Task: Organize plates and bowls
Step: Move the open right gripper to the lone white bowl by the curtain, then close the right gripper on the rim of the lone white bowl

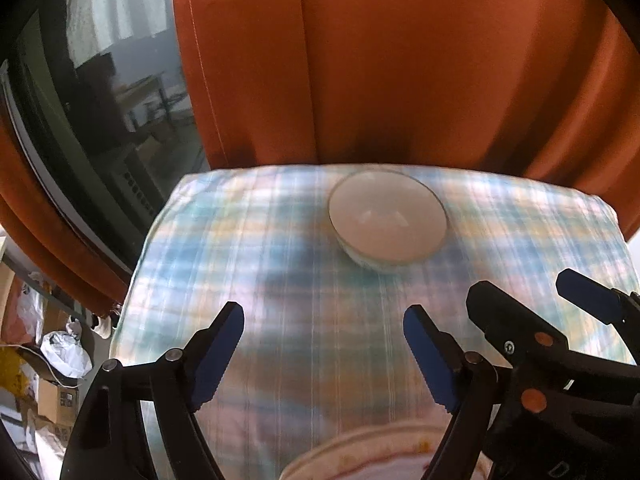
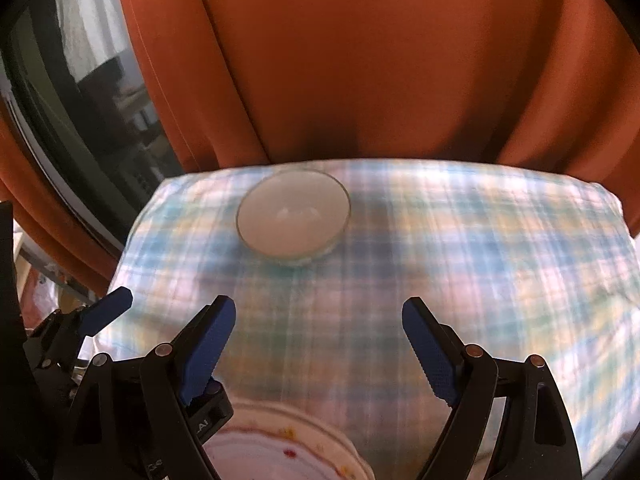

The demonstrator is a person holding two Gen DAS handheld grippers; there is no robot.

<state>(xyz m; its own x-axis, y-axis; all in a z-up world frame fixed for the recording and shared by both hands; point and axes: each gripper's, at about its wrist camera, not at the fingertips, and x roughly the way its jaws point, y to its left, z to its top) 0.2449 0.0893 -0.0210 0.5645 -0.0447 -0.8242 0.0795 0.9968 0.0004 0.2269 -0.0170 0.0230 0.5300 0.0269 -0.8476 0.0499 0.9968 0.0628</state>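
Lived-in home, dining corner by window. Small table under checked cloth in pale blue, green, pink. White bowl on it near far edge; plate with food stains at near edge. Heavy orange curtain hangs close behind table. Dark window pane at left reflects room furniture. Clutter on floor lower left: cardboard boxes, crumpled plastic bag. Household mess, not shop or lab.
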